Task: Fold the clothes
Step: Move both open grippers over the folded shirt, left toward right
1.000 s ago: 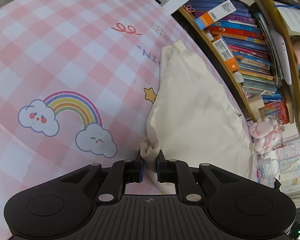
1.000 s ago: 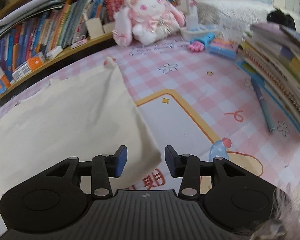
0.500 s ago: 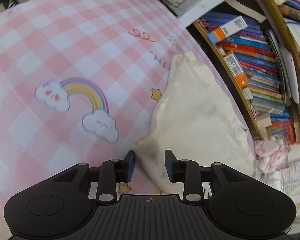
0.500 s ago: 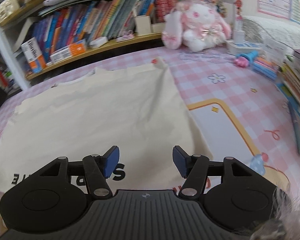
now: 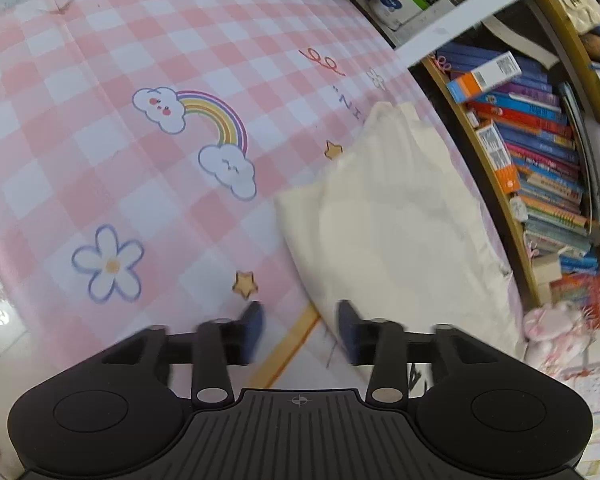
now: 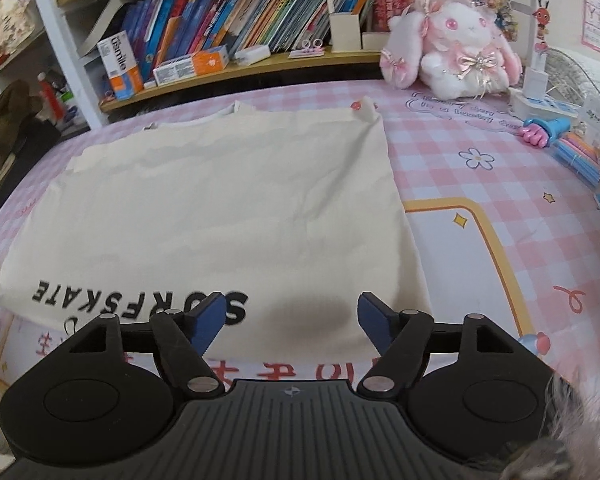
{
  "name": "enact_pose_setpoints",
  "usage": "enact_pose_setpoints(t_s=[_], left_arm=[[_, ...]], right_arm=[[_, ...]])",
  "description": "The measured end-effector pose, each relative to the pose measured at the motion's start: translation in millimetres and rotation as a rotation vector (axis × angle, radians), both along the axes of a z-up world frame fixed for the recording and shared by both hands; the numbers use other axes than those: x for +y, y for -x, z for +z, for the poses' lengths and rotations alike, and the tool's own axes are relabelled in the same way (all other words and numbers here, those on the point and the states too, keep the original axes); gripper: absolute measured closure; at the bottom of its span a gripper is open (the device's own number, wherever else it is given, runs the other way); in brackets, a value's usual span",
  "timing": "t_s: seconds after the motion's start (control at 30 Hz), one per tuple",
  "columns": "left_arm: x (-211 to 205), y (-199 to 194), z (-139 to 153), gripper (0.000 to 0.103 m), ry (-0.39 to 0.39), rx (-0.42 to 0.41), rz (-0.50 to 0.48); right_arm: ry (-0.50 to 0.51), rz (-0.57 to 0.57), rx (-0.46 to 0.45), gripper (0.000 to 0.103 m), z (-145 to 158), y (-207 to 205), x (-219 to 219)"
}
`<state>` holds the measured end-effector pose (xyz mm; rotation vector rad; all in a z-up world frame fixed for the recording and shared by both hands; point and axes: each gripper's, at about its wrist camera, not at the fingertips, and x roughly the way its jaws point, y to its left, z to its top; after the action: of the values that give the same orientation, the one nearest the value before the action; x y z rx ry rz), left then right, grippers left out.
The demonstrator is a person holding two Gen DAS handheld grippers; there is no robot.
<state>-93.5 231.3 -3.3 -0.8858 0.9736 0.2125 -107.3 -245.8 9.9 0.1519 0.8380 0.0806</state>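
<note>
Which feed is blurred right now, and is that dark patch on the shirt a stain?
Left wrist view: motion-smeared, left gripper fingertips and shirt edge soft. Right wrist view: sharp, lettering readable; the soft-edged dark patch between the right gripper fingers looks like its shadow, not a stain.

Cream shirt point(image 6: 220, 208) (black lettering), flat

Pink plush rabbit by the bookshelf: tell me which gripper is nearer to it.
Probably right. The right gripper faces the pink plush rabbit across the cream T-shirt; the left gripper sits at the shirt's opposite edge, rabbit beyond.
</note>
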Motion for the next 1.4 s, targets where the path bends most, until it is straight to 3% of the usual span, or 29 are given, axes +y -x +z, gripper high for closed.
enact_pose_setpoints(t_s=[0.13, 0.3, 0.5, 0.87, 1.03, 1.2, 1.4], left_arm=[[-9.0, 6.6, 5.1, 0.037, -0.028, -0.013, -0.006], [-6.4, 0.5, 5.3, 0.030, -0.020, -0.013, -0.029], [10.1, -11.3, 0.6, 0.029, 0.027, -0.025, -0.097], [65.4, -57.0, -6.9, 0.024, 0.072, 0.003, -0.253], [89.2, -75.5, -13.7, 0.024, 0.087, -0.002, -0.312], [105.2, -85.9, -25.0, 0.023, 0.188, -0.015, -0.333], [114.3, -89.5, -30.1, 0.020, 0.256, -0.014, -0.349]], right_arm=[[-0.001, 0.044, 0.010, 0.031, -5.1, 1.6, 4.0], [0.008, 0.101, -0.009, 0.031, -0.4, 1.5, 15.6], [0.015, 0.152, -0.026, 0.031, 4.8, -5.2, 43.6], [0.091, 0.242, -0.052, 0.031, 19.5, -15.4, 152.8], [0.053, 0.276, -0.069, 0.031, 34.3, -30.5, 198.4], [0.045, 0.389, -0.058, 0.031, 40.3, -49.4, 257.3], [0.112, 0.574, 0.000, 0.031, 25.7, -57.7, 323.9]])
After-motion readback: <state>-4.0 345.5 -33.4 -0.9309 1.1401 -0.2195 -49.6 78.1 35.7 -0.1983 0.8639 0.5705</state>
